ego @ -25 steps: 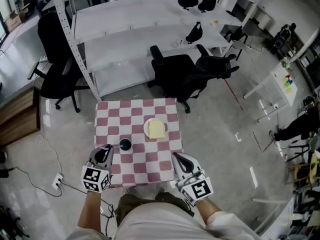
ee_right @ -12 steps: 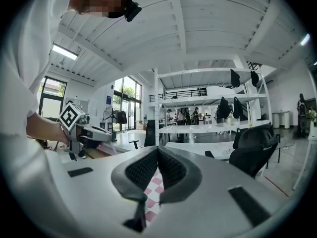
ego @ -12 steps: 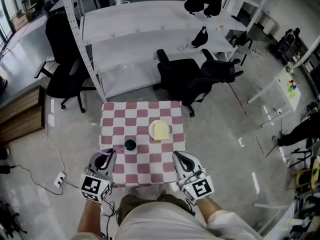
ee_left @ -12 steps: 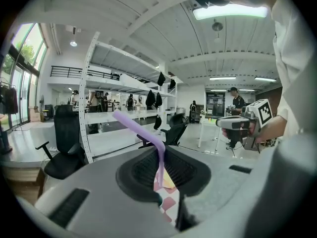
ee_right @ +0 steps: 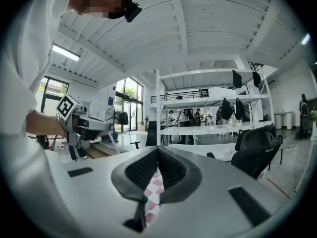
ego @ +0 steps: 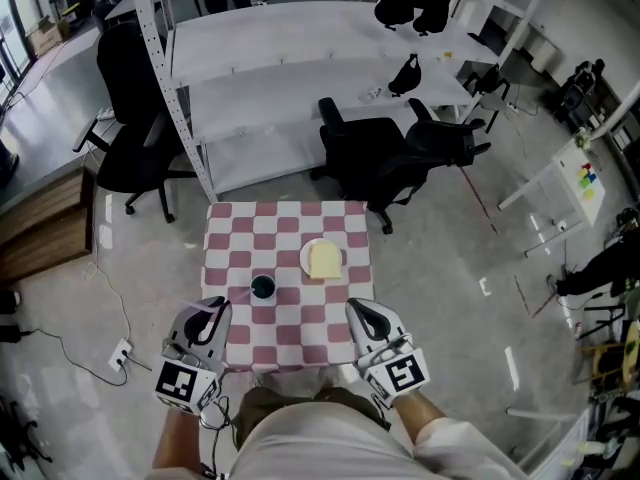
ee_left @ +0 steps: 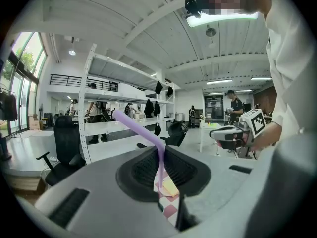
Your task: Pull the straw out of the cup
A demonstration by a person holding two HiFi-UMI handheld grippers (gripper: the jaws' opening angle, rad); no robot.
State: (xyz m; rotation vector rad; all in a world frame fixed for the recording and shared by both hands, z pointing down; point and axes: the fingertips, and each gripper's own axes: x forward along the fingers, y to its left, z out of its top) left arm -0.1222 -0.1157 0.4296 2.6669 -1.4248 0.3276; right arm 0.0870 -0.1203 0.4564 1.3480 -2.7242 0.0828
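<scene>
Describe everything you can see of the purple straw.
The straw is pale lilac, seemingly smooth plastic, with one bend. Its lower part hangs nearly upright, pinched in the shut left tongs; its upper part slants up and left beyond them. Its bottom tip hangs free over the checked tablecloth, apparently clear of the dark cup. Only the tongs touch it.

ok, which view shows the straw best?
Left gripper view: the purple straw runs mid-frame, bend included, pinched in the left hand-held gripper. Right gripper view shows a thin far-off sliver of it at that gripper. Head view shows only a faint line near the cup.
</scene>
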